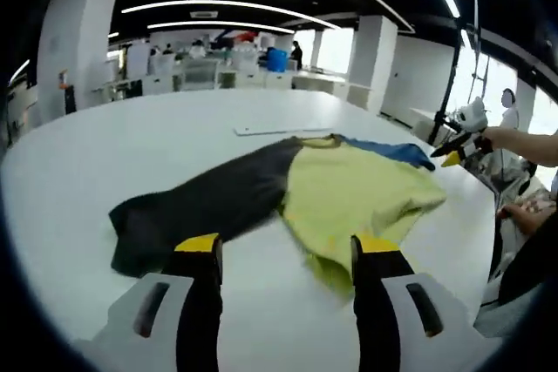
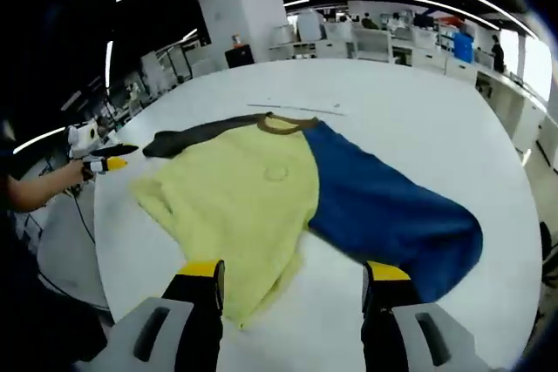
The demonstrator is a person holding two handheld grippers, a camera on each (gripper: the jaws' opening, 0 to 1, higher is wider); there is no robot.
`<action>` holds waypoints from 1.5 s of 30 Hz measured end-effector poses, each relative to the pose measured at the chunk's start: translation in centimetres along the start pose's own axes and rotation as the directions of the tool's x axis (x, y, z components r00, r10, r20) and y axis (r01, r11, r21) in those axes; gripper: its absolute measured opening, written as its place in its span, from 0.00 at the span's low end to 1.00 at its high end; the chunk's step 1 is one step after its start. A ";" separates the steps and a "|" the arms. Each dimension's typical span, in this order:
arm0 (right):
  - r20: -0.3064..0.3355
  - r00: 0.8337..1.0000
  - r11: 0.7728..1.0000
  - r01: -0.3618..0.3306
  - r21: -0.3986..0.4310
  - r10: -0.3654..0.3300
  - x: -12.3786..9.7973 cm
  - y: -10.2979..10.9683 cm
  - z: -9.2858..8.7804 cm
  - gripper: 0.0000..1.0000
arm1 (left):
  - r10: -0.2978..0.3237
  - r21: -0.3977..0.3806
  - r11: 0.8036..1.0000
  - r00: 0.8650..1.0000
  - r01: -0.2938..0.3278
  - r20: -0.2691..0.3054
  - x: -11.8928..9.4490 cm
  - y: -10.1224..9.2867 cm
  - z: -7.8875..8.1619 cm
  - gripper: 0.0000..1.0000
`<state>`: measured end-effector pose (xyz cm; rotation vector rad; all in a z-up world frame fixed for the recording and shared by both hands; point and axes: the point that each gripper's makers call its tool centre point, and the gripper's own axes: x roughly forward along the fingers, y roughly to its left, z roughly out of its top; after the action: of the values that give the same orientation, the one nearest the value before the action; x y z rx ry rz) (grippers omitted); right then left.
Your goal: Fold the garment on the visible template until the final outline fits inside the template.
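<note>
— Where's the sweater now?

— Spread flat on the white table (image 2: 418, 102). In the right gripper view the sweater (image 2: 261, 189) has a yellow body, a blue sleeve (image 2: 392, 215) running out to one side, a dark grey sleeve (image 2: 196, 135) on the far side and a brown collar (image 2: 281, 124) pointing away from me. In the left gripper view the grey sleeve (image 1: 196, 206) lies closest, just ahead of my tongs.

— And the tongs?

— My left tongs (image 1: 283, 254) are open, holding nothing, above the table with the grey sleeve and yellow hem in front of them. My right tongs (image 2: 292, 280) are open too, empty, with the yellow hem and the blue sleeve's end just ahead.

— How will it handle?

— I'd say soft, light and floppy, like a knit. It'll sag from any pinch and probably drag across the smooth table rather than hold its shape. Nothing to break.

— Where would you take hold?

— At a sleeve's end and the nearby hem edge, pinching one layer, then lifting it over the yellow body. There's a thin pale strip (image 2: 292, 109) beyond the collar; I can't tell whether it's part of the template.
</note>
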<state>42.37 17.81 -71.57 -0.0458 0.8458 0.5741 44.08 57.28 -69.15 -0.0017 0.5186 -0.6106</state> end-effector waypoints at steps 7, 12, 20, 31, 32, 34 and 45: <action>-0.033 0.999 0.999 -0.016 -0.029 0.015 0.3 1.0 -2.4 0.56 | -0.051 -0.004 0.999 0.998 0.051 -0.023 -0.1 -2.3 -1.4 0.52; -0.042 0.999 0.999 -0.030 -0.020 0.030 0.2 1.8 -3.8 0.49 | -0.079 -0.006 0.997 0.996 0.079 -0.052 0.1 -4.0 -2.9 0.47; -0.040 0.998 0.998 -0.055 -0.009 0.055 0.4 3.0 -5.3 0.34 | -0.098 0.044 0.994 0.991 0.102 -0.092 0.6 -4.7 -4.2 0.36; -0.025 0.997 0.997 -0.074 0.025 0.074 0.9 4.0 -5.8 0.09 | -0.100 0.004 0.995 0.990 0.101 -0.103 0.8 -5.2 -5.4 0.18; -0.022 0.997 0.997 -0.071 0.027 0.071 0.9 3.9 -5.8 0.08 | -0.100 0.006 0.995 0.990 0.101 -0.097 0.8 -5.3 -5.3 0.16; -0.022 0.998 0.997 -0.064 0.032 0.065 0.9 3.8 -5.8 0.06 | -0.107 0.001 0.994 0.990 0.107 -0.089 0.9 -5.5 -5.2 0.14; -0.004 0.998 0.997 -0.067 0.046 0.067 0.9 4.1 -5.4 0.00 | -0.089 -0.006 0.996 0.990 0.089 -0.108 1.1 -5.0 -5.8 0.01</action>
<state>37.06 20.34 -75.11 0.0227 0.8685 0.6172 39.35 53.44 -73.98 0.0071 0.6262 -0.7008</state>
